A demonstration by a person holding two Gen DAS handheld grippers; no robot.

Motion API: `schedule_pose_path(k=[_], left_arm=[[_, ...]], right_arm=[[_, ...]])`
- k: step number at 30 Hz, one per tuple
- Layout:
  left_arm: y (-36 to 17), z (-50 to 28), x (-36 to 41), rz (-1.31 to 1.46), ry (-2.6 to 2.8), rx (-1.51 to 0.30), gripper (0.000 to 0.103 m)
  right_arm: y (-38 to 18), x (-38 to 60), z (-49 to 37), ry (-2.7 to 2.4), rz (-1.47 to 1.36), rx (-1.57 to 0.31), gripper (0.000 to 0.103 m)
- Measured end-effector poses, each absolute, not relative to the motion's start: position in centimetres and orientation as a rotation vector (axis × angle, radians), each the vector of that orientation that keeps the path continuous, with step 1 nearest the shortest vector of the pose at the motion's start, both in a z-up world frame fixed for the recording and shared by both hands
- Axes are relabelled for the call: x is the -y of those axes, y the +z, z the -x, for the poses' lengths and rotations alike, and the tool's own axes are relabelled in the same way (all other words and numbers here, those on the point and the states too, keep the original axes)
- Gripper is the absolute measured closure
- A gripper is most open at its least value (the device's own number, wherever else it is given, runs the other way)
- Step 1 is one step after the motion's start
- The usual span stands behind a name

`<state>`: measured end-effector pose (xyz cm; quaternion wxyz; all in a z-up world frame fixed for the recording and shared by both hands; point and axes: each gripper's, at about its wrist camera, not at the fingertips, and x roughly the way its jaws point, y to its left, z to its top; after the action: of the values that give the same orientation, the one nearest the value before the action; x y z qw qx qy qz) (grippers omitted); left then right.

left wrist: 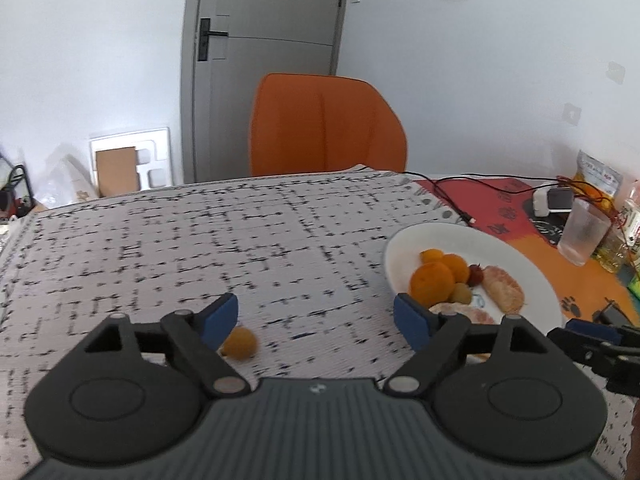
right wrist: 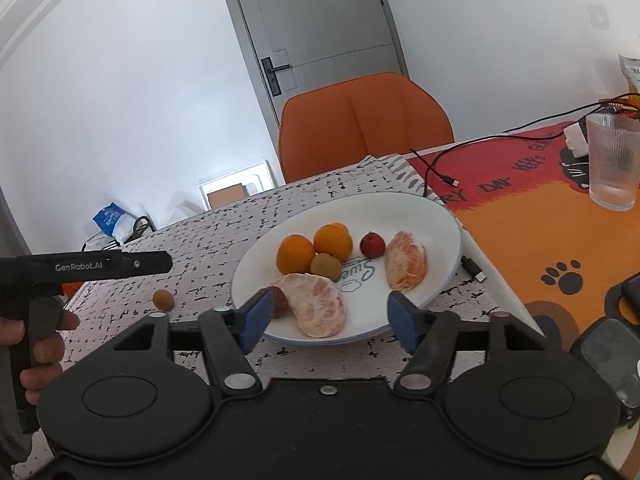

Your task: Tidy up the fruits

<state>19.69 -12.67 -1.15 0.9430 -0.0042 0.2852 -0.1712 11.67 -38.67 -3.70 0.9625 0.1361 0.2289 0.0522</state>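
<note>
A white plate (right wrist: 400, 208) holds two oranges (right wrist: 295, 254), a small greenish fruit (right wrist: 325, 264), a red fruit (right wrist: 372, 244) and two peeled citrus pieces (right wrist: 406, 266). My right gripper (right wrist: 326, 316) stands open at the plate's near rim. The larger peeled piece (right wrist: 316, 304) lies between its blue pads, apart from both. In the left wrist view, my left gripper (left wrist: 316, 316) is open above the speckled tablecloth (left wrist: 200, 240), left of the plate (left wrist: 440, 236). One small yellow-orange fruit (left wrist: 239, 343) lies loose on the cloth beside its left finger (left wrist: 220, 318).
An orange chair (right wrist: 364, 120) stands behind the table. On the orange mat (right wrist: 540, 240) to the right are a ribbed glass (right wrist: 612, 160), black cables (right wrist: 436, 168) and dark devices (right wrist: 608, 356). A hand (right wrist: 40, 344) holds the left tool at the left.
</note>
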Motion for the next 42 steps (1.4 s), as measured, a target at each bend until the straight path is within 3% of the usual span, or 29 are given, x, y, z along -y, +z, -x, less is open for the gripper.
schedule_pose_path(k=[14,21,30,33,38,42], left_arm=[[-2.0,-18.8,8.9,0.044,-0.266,-0.591,0.016],[-3.6,-18.5,8.2,0.057,-0.264,-0.626,0.016],[-5.1,-18.1,6.9,0.093,-0.258,-0.643,0.016],[-5.7,-18.3,6.6,0.135,-0.271,-0.661,0.022],[-6.3,-18.4,7.0,0.116,-0.28,-0.668,0.047],[-6.6,-18.6,7.0,0.12,-0.291,-0.667,0.062]], right_arm=[[-3.5,36.3,-12.0,0.154,-0.243,-0.451,0.007],[-3.7,35.2,-12.2,0.161,-0.21,-0.462,0.0],[-3.9,33.7,-13.1,0.185,-0.182,-0.482,0.0],[-3.8,33.2,-13.4,0.195,-0.175,-0.484,0.0],[-3.4,32.6,-13.9,0.209,-0.171,-0.478,0.0],[-3.2,31.9,-14.3,0.224,-0.164,-0.476,0.0]])
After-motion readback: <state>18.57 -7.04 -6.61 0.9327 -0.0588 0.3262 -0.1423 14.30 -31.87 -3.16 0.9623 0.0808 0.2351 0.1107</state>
